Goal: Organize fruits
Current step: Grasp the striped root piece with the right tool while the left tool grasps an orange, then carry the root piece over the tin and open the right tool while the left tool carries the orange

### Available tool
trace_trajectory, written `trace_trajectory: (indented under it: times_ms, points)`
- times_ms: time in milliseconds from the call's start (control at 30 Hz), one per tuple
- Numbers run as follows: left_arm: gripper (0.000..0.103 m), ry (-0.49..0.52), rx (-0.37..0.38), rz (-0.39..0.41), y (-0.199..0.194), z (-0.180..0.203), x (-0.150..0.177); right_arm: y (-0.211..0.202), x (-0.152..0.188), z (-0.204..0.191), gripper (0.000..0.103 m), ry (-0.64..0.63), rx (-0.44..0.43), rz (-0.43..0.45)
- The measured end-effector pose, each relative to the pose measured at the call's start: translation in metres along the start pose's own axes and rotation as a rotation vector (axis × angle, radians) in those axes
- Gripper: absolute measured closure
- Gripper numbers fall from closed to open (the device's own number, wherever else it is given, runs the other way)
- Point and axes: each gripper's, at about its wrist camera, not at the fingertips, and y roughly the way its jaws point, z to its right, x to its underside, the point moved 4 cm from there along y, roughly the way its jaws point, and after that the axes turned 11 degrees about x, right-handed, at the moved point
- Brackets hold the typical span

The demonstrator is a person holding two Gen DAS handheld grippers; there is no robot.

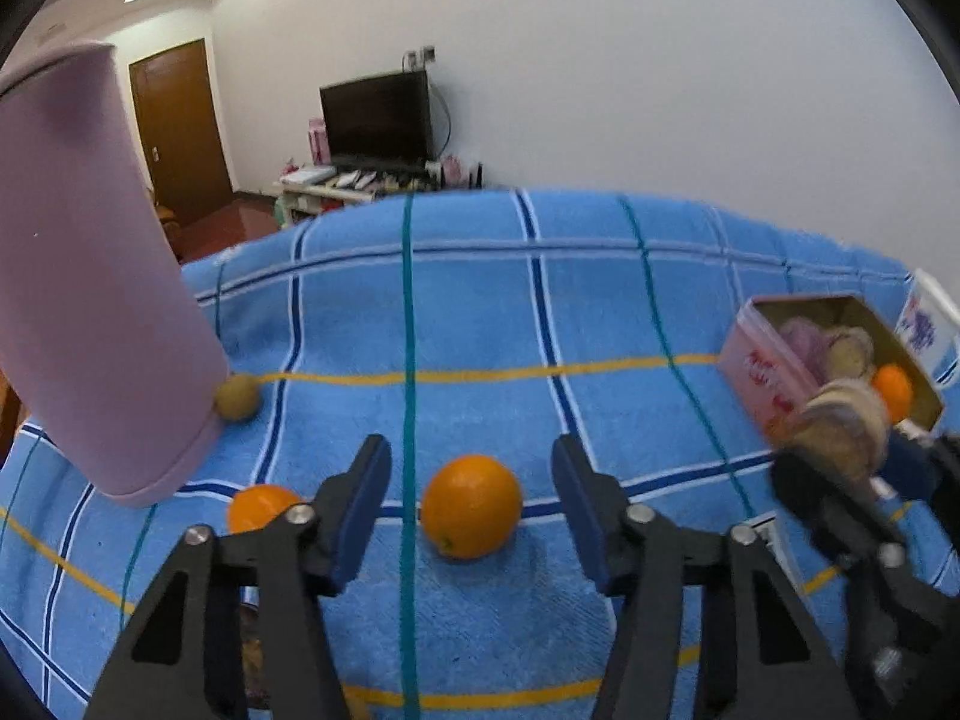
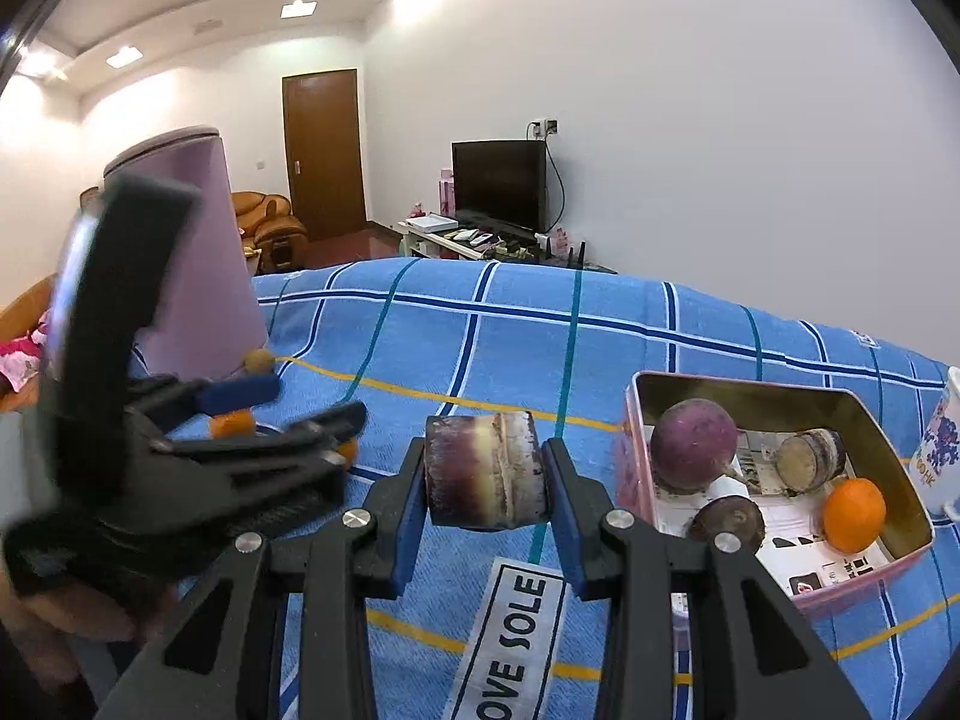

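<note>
In the left wrist view an orange [image 1: 471, 507] lies on the blue checked cloth [image 1: 480, 312] between the fingers of my left gripper [image 1: 469, 462], which is open with a gap on each side. A second orange [image 1: 261, 507] lies just left of it. My right gripper [image 2: 487, 456] is shut on a short purple-brown cane piece [image 2: 486, 471], held above the cloth to the left of the pink tin [image 2: 774, 387]. The tin holds a purple round fruit [image 2: 693, 444], two cane pieces [image 2: 810, 459] and an orange [image 2: 852, 515].
A tall purple cylinder [image 1: 90, 276] stands at the left with a small brown fruit [image 1: 238, 397] at its foot. A white patterned mug [image 2: 942, 456] stands right of the tin. A TV and a door are far behind the covered surface.
</note>
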Motion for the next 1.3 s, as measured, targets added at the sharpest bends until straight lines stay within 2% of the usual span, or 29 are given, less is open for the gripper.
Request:
trace_trajectory:
  times_ms: [100, 167, 300, 500, 633, 900, 1033, 1300]
  points:
    - [0.049, -0.007, -0.015, -0.047, 0.013, -0.002, 0.003, 0.001, 0.001, 0.003, 0.064, 0.004, 0.006, -0.001]
    - [0.058, -0.005, -0.013, -0.074, 0.017, -0.002, 0.005, 0.003, 0.001, 0.003, 0.064, 0.009, 0.003, -0.006]
    - [0.062, -0.016, -0.003, -0.128, 0.026, -0.004, 0.009, 0.003, 0.0, 0.003, 0.064, 0.011, 0.0, -0.007]
    - [0.064, -0.019, 0.015, -0.117, 0.024, -0.004, 0.008, 0.001, 0.001, 0.002, 0.064, 0.013, 0.003, 0.007]
    - [0.064, -0.013, -0.001, -0.042, 0.007, -0.006, 0.008, -0.004, 0.001, 0.001, 0.064, 0.009, 0.026, 0.04]
    - [0.064, 0.044, -0.126, 0.186, -0.04, 0.006, 0.005, -0.023, -0.003, 0.005, 0.064, 0.014, 0.07, 0.142]
    - [0.064, 0.036, -0.139, 0.223, -0.048, 0.009, 0.005, -0.025, -0.005, 0.006, 0.064, 0.005, 0.078, 0.156]
    - [0.064, 0.028, -0.136, 0.235, -0.053, 0.028, 0.011, -0.032, -0.003, 0.009, 0.064, -0.015, 0.071, 0.161]
